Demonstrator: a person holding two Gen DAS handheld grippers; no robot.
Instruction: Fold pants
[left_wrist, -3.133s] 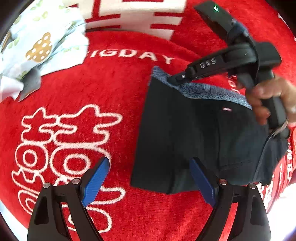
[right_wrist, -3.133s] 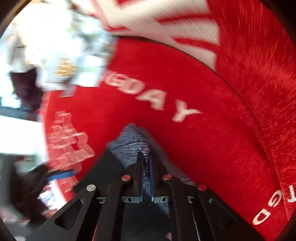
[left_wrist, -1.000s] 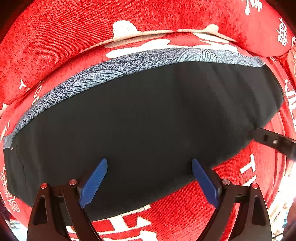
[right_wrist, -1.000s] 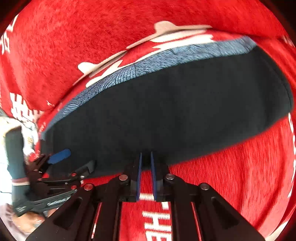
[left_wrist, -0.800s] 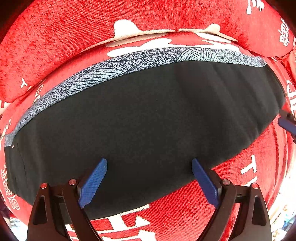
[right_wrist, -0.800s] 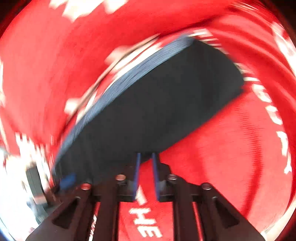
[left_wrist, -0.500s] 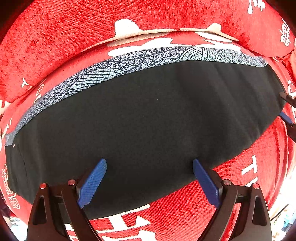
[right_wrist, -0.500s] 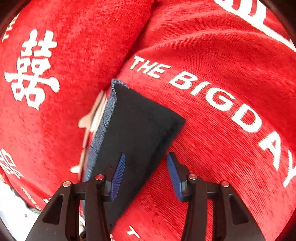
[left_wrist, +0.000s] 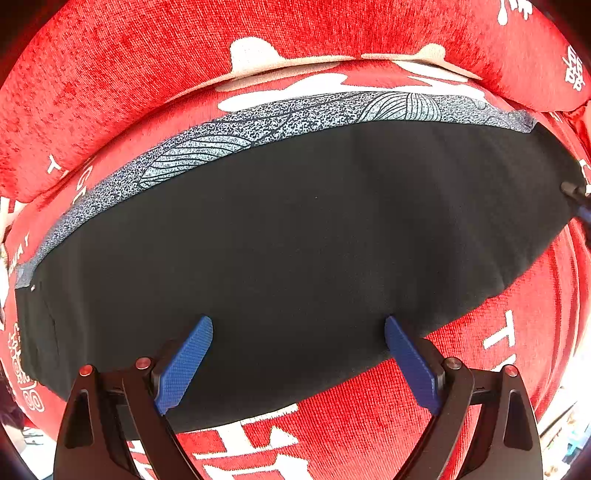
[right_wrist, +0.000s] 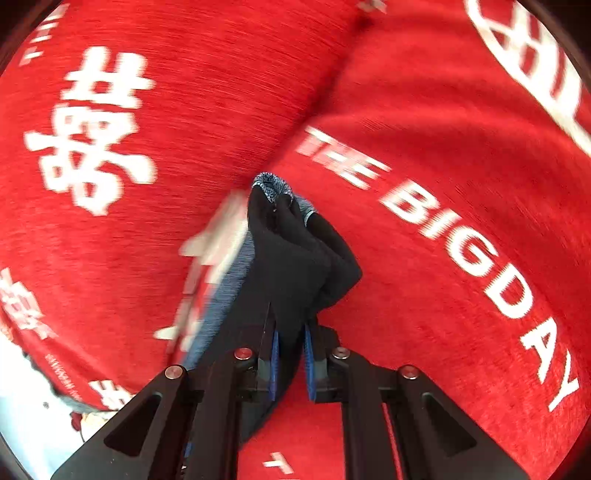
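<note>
Dark pants (left_wrist: 295, 229) with a grey patterned waistband (left_wrist: 258, 125) lie folded flat on a red blanket (left_wrist: 369, 424). My left gripper (left_wrist: 297, 354) hangs open, pointing straight down over the pants' near edge, its blue pads (left_wrist: 184, 363) spread wide and holding nothing. At the pants' right end the tip of my right gripper (left_wrist: 576, 201) just shows. In the right wrist view that end of the pants (right_wrist: 291, 258) is bunched up between the blue pads of the right gripper (right_wrist: 291, 343), whose jaws are closing and pinch the cloth.
The red blanket (right_wrist: 461, 122) carries white lettering and characters. A red cushion (left_wrist: 147, 55) rises behind the waistband. A bright strip past the blanket's edge (right_wrist: 22, 406) shows at the lower left of the right wrist view.
The right gripper swung round to the pants' right end, opened, then closed on that end, bunching the cloth. The left gripper stayed still and open.
</note>
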